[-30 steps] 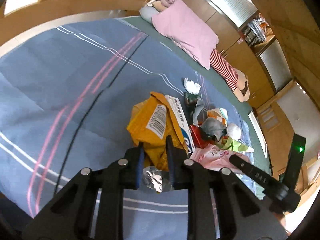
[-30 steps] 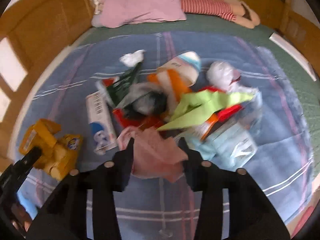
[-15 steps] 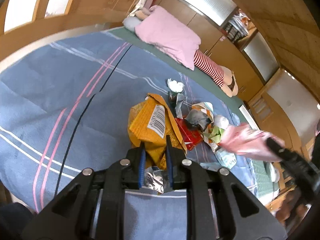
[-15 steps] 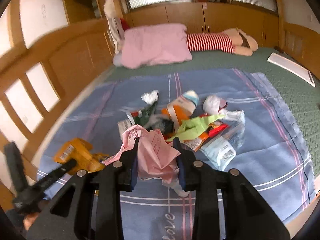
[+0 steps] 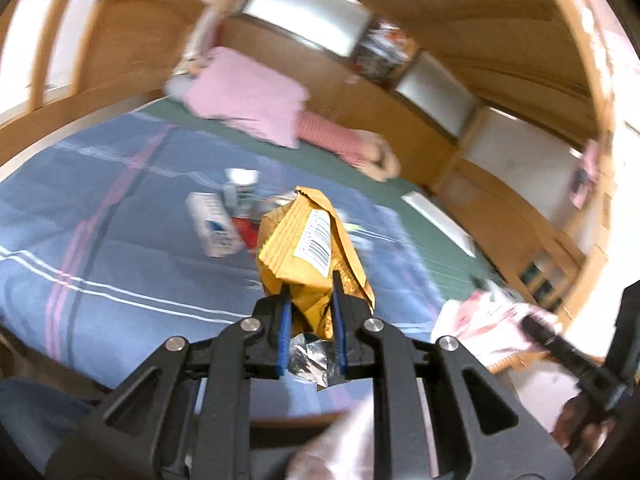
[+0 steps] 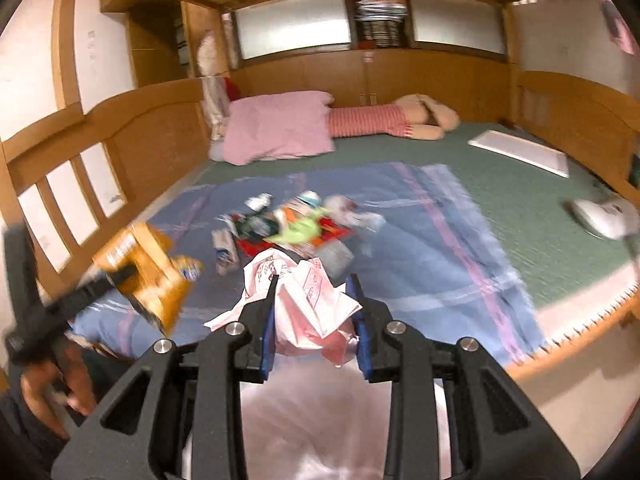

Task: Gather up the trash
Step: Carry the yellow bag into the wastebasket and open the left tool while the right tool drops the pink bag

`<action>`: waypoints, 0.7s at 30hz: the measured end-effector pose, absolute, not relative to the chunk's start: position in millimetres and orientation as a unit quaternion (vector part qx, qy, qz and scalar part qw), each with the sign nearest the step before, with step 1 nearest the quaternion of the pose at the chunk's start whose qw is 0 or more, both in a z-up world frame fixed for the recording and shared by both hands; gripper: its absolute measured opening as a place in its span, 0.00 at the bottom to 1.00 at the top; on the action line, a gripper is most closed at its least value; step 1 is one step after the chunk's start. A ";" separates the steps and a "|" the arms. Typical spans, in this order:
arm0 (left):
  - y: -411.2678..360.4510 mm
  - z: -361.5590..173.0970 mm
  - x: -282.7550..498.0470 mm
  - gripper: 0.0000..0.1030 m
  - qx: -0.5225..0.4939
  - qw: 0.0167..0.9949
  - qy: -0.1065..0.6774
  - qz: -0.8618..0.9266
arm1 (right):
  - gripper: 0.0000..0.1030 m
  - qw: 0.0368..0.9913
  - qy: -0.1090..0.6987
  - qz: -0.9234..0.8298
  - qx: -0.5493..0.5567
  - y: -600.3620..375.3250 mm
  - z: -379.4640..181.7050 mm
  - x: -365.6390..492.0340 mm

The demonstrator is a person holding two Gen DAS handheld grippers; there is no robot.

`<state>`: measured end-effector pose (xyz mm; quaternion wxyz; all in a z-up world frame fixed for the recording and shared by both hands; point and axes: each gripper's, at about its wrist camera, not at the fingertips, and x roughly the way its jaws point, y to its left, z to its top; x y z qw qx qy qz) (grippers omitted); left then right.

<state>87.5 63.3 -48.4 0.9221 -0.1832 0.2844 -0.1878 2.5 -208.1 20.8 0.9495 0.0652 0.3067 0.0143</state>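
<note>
Left tongs [image 5: 310, 304] clamped on crumpled yellow bag [image 5: 310, 248], centre of left view, lifted clear of blue blanket [image 5: 120, 248]. Right tongs [image 6: 314, 312] pinching pink-white plastic bag [image 6: 304, 300], lower centre of right view, also off bed. Remaining trash pile [image 6: 296, 228] mid-frame on blanket. Pale blurred shape [image 6: 320, 412] below right tongs, possibly collection bag; cannot confirm. Advice: keep both grips firm, carry low over receptacle, release one at a time, watch loose foil scrap [image 5: 310, 364] behind yellow bag.
</note>
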 end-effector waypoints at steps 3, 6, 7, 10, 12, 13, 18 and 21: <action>32.2 -38.4 69.0 0.17 -0.155 0.919 0.284 -0.225 | 0.34 0.939 0.337 0.007 0.075 -221.7 11.5 -22.6; 12.7 -38.5 52.3 0.17 -0.142 0.910 0.294 -0.255 | 0.53 0.932 0.353 0.008 0.077 -226.3 6.0 -42.8; 7.2 -39.9 47.2 0.17 -0.138 0.907 0.298 -0.264 | 0.73 0.937 0.341 0.002 0.081 -228.8 9.5 -49.1; -6.1 -44.8 36.3 0.17 -0.124 0.900 0.308 -0.284 | 0.83 0.952 0.280 -0.016 0.121 -242.6 28.0 -68.2; -13.2 -49.1 31.2 0.17 -0.120 0.893 0.317 -0.298 | 0.83 0.955 0.256 -0.029 0.145 -253.5 37.8 -72.7; -16.7 -51.9 29.4 0.17 -0.120 0.887 0.323 -0.308 | 0.83 0.957 0.240 -0.042 0.159 -260.2 43.7 -75.6; -49.6 -76.7 28.4 0.18 -0.089 0.827 0.390 -0.395 | 0.83 0.957 0.200 -0.076 0.194 -281.4 55.9 -84.4; -64.8 -86.3 22.5 0.47 -0.057 0.814 0.409 -0.409 | 0.83 0.956 0.206 -0.080 0.193 -283.2 52.9 -82.5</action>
